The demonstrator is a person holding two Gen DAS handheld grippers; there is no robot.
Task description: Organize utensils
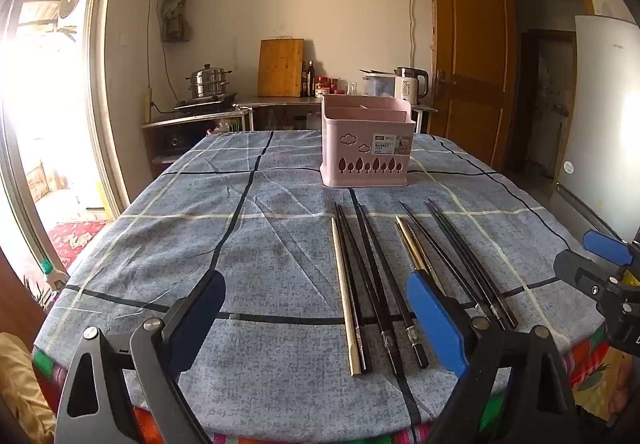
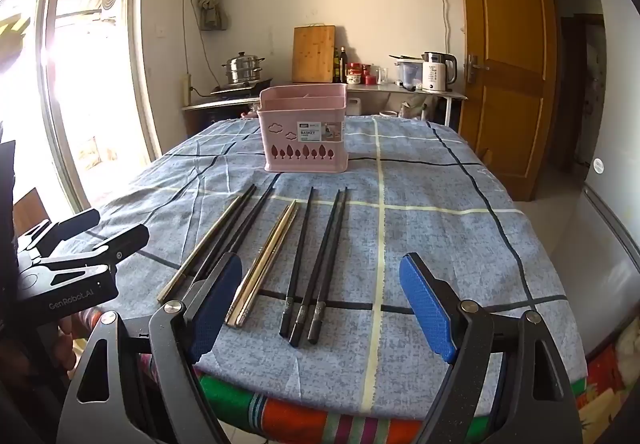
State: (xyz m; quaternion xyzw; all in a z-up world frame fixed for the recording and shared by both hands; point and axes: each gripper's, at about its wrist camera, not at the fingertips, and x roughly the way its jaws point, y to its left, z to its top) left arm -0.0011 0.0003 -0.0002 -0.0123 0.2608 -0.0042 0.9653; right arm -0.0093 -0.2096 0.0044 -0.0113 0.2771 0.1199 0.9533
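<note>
Several chopsticks lie in a row on the blue checked tablecloth: black ones, a pale wooden one and a gold pair. In the right wrist view the black ones and the gold pair show too. A pink utensil basket with compartments stands behind them, also in the right wrist view. My left gripper is open and empty above the near ends. My right gripper is open and empty, near the table's front edge.
The tablecloth hangs over a striped cover at the table's front edge. The other gripper shows at the right edge of the left view and the left edge of the right view. A counter with kettle, pot and cutting board stands behind.
</note>
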